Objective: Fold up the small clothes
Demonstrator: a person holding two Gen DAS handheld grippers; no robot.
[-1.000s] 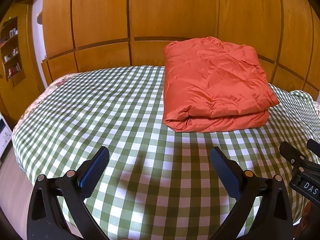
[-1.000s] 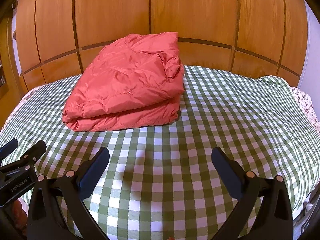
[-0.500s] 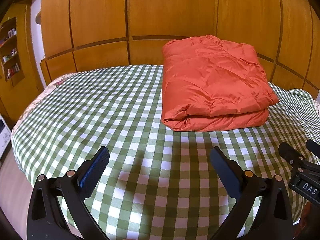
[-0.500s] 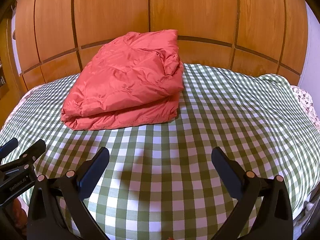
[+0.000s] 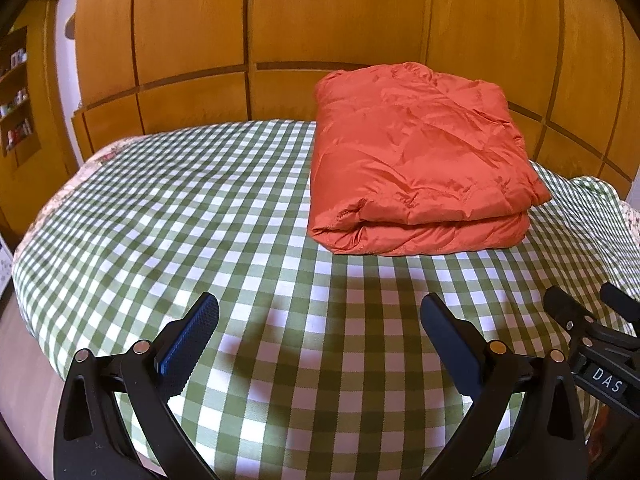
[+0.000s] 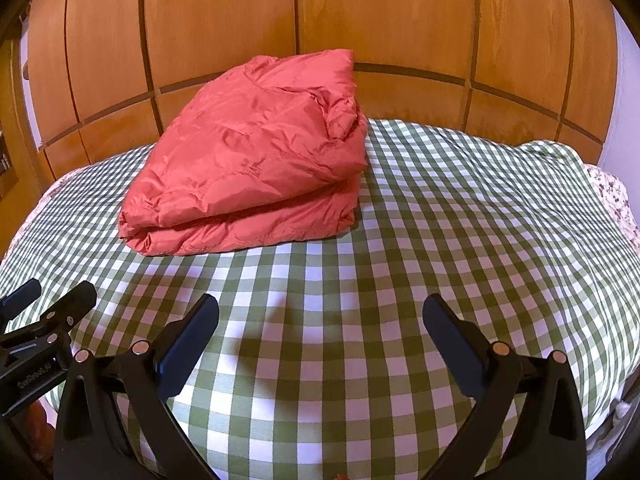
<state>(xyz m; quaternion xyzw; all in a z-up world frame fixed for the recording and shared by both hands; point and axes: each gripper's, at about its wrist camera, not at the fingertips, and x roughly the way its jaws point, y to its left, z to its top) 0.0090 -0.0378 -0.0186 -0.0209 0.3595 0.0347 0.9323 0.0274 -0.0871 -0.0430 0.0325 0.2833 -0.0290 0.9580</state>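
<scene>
We find the orange jacket (image 5: 420, 160) folded on the green checked cloth (image 5: 200, 220), close to the wooden panels (image 6: 224, 20). Left gripper (image 5: 320, 332) and right gripper (image 6: 320, 332) hover over the cloth, jaws wide, holding nothing.

Folded orange jacket (image 6: 248, 160) on checked cloth (image 6: 440, 220)

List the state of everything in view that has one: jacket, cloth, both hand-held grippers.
Orange jacket: folded into a layered bundle, lying on the cloth, held by nothing.
Checked cloth: spread over the bed, slightly rumpled at the far right corner.
Left hand-held gripper: open, empty, over the cloth.
Right hand-held gripper: open, empty, over the cloth.
</scene>
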